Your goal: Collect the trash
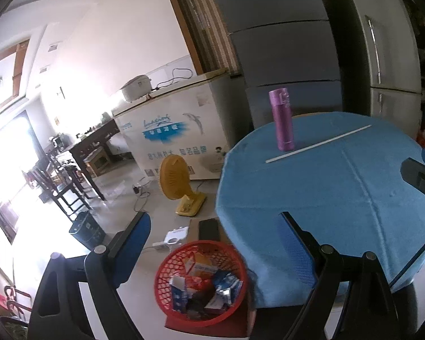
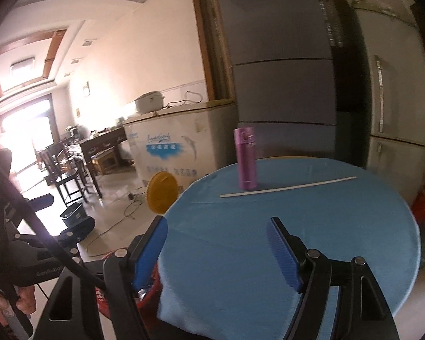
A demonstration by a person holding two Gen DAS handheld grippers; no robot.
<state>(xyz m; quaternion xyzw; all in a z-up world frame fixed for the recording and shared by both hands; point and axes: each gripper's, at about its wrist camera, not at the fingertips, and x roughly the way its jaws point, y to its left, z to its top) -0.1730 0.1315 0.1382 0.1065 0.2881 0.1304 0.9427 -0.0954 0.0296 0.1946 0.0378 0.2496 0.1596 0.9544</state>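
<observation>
A red mesh basket stands on the floor beside a round table with a blue cloth; several crumpled packets and small cartons lie in it. My left gripper hangs open above the basket and the table's edge, with nothing between its blue pads. On the table stand a purple bottle and, in front of it, a long white stick. My right gripper is open and empty over the near part of the table. The bottle and the stick lie beyond it. The basket's rim shows low on the left.
On the floor left of the table are a yellow fan, a white power strip, a black phone and a dark bin. A white chest freezer and tall fridges stand behind. Bags lie right of the table.
</observation>
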